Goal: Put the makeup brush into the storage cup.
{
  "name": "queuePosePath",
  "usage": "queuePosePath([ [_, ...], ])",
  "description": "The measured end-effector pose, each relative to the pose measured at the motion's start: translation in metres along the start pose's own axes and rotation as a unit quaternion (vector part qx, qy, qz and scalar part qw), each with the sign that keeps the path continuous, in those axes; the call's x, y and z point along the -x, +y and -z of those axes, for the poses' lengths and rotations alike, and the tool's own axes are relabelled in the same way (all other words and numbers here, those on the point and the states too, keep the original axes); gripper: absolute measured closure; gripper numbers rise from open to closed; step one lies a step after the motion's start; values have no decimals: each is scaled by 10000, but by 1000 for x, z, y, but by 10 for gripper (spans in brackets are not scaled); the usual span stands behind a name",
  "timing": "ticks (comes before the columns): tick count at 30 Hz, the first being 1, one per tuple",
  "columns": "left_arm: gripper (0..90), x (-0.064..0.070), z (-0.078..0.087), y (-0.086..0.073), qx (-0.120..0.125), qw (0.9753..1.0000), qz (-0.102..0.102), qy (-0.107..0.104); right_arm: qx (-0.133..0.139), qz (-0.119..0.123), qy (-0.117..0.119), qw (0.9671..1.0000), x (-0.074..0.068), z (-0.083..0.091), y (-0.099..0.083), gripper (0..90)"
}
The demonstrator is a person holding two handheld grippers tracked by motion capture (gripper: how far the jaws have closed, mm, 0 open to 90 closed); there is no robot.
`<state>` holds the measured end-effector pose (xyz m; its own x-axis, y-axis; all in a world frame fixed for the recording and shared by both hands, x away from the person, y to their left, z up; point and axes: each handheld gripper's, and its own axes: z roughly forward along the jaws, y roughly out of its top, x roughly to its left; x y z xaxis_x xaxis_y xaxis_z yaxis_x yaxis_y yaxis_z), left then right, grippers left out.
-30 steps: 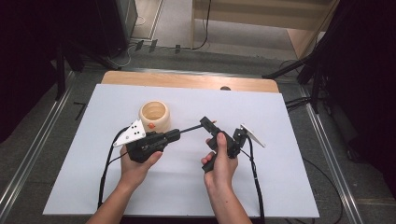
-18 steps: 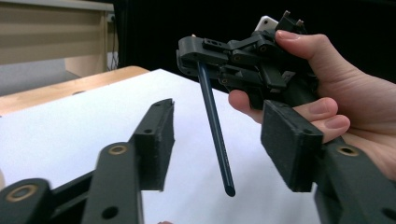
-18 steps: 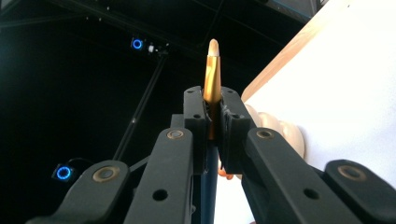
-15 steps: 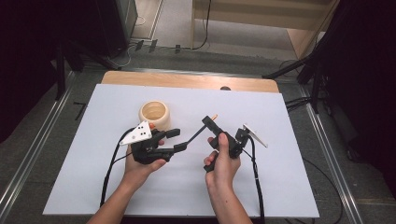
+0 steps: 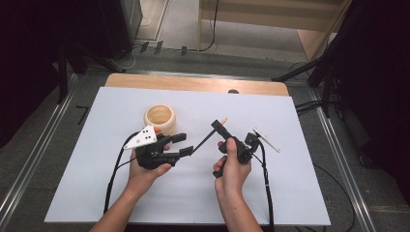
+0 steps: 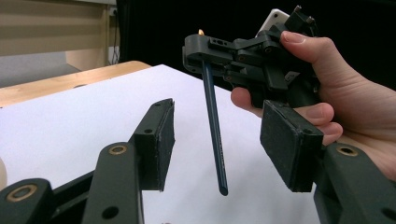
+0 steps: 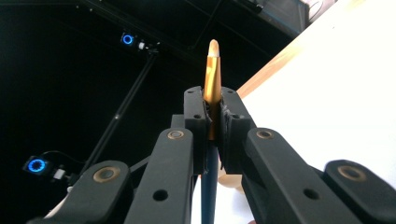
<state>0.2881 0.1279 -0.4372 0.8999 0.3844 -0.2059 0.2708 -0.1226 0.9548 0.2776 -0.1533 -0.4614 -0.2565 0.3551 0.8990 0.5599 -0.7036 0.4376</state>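
Observation:
A dark blue pencil (image 5: 205, 138) with a gold ferrule (image 7: 212, 84) and a pale eraser is clamped near its eraser end in my right gripper (image 5: 220, 126), which is shut on it (image 7: 212, 114). The pencil slants down to the left. Its point hangs between the two pads of my left gripper (image 5: 183, 145), which stands open around it without touching (image 6: 225, 136). In the left gripper view the pencil (image 6: 214, 126) hangs from the right gripper (image 6: 205, 46), held in a hand.
A round wooden cup (image 5: 159, 117) stands just behind the left gripper. A white sheet (image 5: 290, 193) covers the table, with a wooden edge (image 5: 193, 83) at the back. Cables trail from both grippers toward the near edge.
My left gripper has opened off the pencil's point end and drawn slightly toward the person. The right gripper keeps its hold and has tipped the pencil more steeply.

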Motion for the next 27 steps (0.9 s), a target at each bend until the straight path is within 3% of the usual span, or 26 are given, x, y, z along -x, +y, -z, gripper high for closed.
queuePosePath([
  [8, 469, 0, -1, 0, -22, 10000, -11, 2, 98, 547, -131, 9984, -11, 3, 4, 847],
  [27, 482, 0, -2, 0, -57, 10000, 6, -27, 131, 1229, -355, 9917, -21, 3, 4, 848],
])
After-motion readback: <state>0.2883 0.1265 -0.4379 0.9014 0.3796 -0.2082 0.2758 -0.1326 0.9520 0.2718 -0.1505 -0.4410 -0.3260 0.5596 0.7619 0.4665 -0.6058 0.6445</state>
